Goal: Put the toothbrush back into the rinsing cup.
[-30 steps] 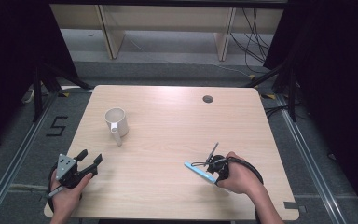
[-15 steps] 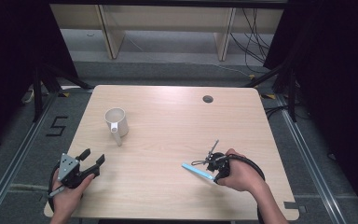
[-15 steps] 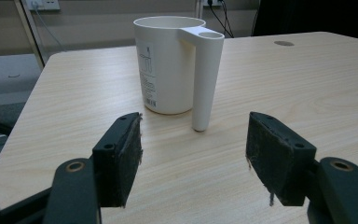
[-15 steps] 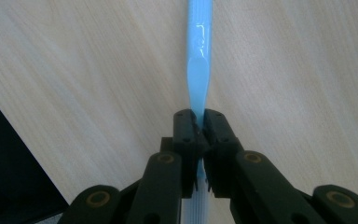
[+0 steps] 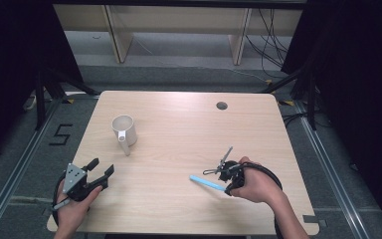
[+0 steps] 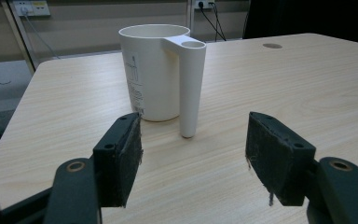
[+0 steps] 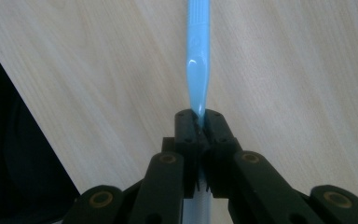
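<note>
A white mug [image 5: 124,130] with a long tubular handle stands on the left half of the table; in the left gripper view the mug [image 6: 156,70] is upright just beyond the jaws. My left gripper [image 5: 100,170] sits open near the front left corner, its pads [image 6: 120,158] wide apart with nothing between them. At the front right, my right gripper [image 5: 221,183] is shut on a light blue stick [image 5: 205,182] that points left over the table. In the right gripper view the blue stick [image 7: 198,51] runs straight ahead from the closed jaws.
The wooden table [image 5: 189,134] has a round cable hole [image 5: 222,105] near its back right. Shelving and cables lie beyond the far edge. A floor mark "5" [image 5: 61,134] is left of the table.
My right gripper with the blue stick has drifted slightly left and toward the front. The left gripper has edged a little toward the front edge. The mug has stayed put.
</note>
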`<action>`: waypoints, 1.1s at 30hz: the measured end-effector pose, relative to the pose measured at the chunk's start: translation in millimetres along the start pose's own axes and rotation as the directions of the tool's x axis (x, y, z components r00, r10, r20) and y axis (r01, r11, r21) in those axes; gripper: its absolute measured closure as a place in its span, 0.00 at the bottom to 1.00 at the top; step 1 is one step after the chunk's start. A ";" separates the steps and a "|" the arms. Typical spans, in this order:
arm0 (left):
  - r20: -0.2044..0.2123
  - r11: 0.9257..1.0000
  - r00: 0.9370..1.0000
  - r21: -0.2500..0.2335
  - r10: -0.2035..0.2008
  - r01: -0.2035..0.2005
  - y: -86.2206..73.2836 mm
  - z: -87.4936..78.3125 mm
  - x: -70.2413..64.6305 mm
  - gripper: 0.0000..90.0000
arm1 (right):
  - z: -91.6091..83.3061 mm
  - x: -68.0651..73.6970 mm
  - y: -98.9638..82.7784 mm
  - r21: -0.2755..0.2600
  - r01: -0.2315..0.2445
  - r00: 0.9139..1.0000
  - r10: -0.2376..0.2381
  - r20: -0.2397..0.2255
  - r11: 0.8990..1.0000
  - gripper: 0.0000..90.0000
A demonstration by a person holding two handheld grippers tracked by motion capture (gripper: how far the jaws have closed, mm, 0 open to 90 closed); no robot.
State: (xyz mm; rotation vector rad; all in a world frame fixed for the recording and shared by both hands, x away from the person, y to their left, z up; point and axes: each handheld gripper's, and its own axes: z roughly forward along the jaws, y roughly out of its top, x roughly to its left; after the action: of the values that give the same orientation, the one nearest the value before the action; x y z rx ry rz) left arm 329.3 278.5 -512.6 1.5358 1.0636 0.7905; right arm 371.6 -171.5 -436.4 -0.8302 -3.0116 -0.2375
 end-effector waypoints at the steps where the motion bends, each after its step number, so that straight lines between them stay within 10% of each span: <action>1: -0.002 1.000 1.000 0.010 0.000 0.000 -0.4 -0.4 -0.2 0.39 | 0.8 -1.9 -0.2 -0.002 0.010 1.000 -0.010 0.011 1.000 0.95; 11: 0.011 1.000 1.000 -0.003 0.005 -0.005 1.3 1.1 -1.6 0.39 | -2.5 -2.0 -0.4 -0.001 -0.015 1.000 0.015 0.010 1.000 0.96; 21: 0.107 0.997 0.992 0.029 0.068 -0.072 11.2 8.9 -21.5 0.40 | -9.9 1.5 5.7 -0.044 0.019 1.000 -0.019 0.001 0.999 0.95; 25: 0.170 0.993 0.980 0.029 0.104 -0.110 18.6 12.7 -29.6 0.41 | -12.9 3.3 8.7 -0.049 0.030 1.000 -0.030 -0.005 0.998 0.95; 32: 0.281 0.982 0.944 0.015 0.175 -0.187 34.4 18.8 -47.6 0.43 | -21.5 5.6 18.0 -0.073 0.077 0.997 -0.078 -0.014 0.994 0.96; 33: 0.298 0.976 0.931 -0.008 0.211 -0.219 37.3 21.9 -49.0 0.43 | -21.8 5.0 19.2 -0.072 0.089 0.996 -0.089 0.002 0.993 0.96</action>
State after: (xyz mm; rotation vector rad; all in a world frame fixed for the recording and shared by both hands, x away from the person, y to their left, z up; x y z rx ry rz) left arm 338.4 223.3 -478.9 1.7497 0.6936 0.6670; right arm 376.3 -155.9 -411.9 -0.7004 -3.0586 -0.3488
